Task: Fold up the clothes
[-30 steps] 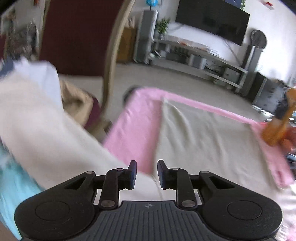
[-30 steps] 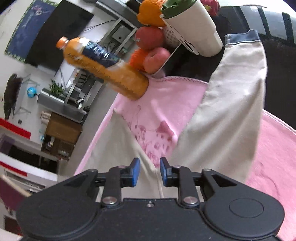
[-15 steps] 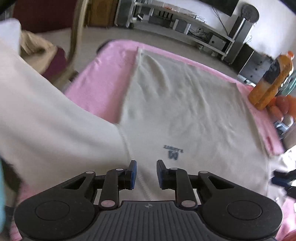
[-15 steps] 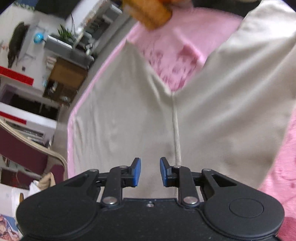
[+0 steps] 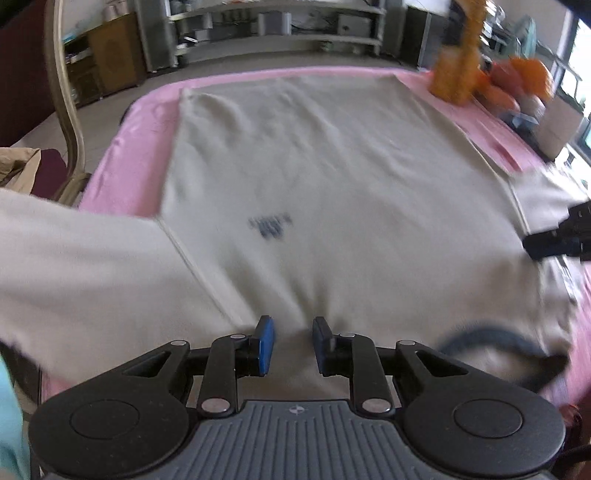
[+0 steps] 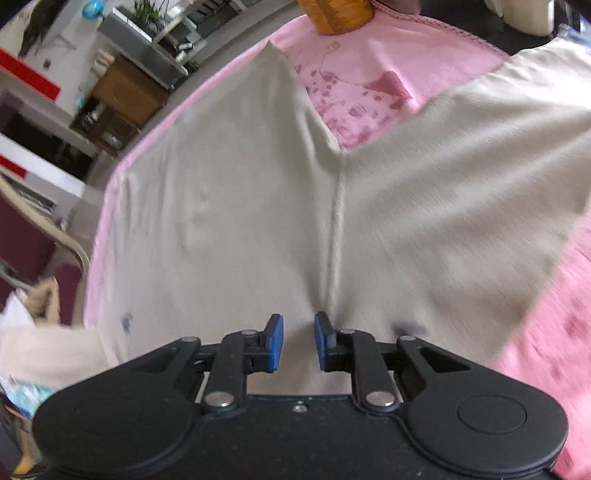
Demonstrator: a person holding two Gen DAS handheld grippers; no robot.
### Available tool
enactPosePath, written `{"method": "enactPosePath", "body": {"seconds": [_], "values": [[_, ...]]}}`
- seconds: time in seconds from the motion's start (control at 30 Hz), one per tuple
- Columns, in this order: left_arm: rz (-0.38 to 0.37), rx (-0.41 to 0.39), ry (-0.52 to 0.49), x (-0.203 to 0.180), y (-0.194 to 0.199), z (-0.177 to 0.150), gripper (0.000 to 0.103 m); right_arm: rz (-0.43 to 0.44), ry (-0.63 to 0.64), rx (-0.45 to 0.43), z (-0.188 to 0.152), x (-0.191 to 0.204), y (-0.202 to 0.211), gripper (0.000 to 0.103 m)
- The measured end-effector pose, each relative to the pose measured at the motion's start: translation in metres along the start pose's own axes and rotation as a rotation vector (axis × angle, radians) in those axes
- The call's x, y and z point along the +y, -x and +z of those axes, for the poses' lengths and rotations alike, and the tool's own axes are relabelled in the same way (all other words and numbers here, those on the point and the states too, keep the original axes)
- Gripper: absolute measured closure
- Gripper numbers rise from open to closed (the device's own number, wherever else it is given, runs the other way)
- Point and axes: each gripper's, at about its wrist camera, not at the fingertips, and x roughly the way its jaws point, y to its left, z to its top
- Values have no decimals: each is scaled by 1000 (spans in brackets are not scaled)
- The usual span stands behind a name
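A beige T-shirt (image 5: 332, 184) lies spread face up over a pink cloth (image 5: 122, 173), with a small dark logo (image 5: 271, 225) on its chest. My left gripper (image 5: 291, 343) is shut on the fabric at one shoulder, and folds fan out from its pads. That side's sleeve (image 5: 74, 266) hangs off to the left. The navy collar (image 5: 491, 339) curves at the lower right. My right gripper (image 6: 298, 341) is shut on the T-shirt (image 6: 229, 206) at the other shoulder seam, with the sleeve (image 6: 480, 166) stretching right. It shows as a dark shape (image 5: 557, 236) at the left wrist view's right edge.
An orange juice bottle (image 5: 456, 66) and fruit (image 5: 517, 77) stand at the far right corner of the cloth. The bottle's base (image 6: 338, 14) is near the shirt's hem. A wooden chair (image 5: 62, 92) with clothes stands left of the table. Shelves line the far wall.
Both grippers carried the shirt forward and down and rolled level. The shirt's body now lies flatter and fuller on the pink cloth. Both grips stayed on the shoulders.
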Motion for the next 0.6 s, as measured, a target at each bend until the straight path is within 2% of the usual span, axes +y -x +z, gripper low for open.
{"method": "enactPosePath", "body": {"seconds": [0.03, 0.13, 0.27, 0.37, 0.43, 0.53, 0.6], "values": [[16, 0, -26, -6, 6, -8, 81, -16, 11, 3, -8, 1, 6, 77], [62, 2, -96, -22, 21, -30, 81, -49, 51, -3, -37, 3, 20, 77], [50, 39, -25, -8, 39, -44, 77, -73, 83, -3, -70, -2, 42, 77], [38, 38, 70, 12, 50, -50, 75, -79, 81, -26, -77, -4, 54, 74], [21, -23, 146, 23, 61, -48, 75, -59, 53, -66, -77, -9, 64, 74], [-5, -109, 224, 36, 69, -42, 76, 27, 14, -159, -71, -9, 74, 75], [-43, -110, 245, 36, 64, -40, 76, 86, 13, -174, -68, -9, 73, 87]]}}
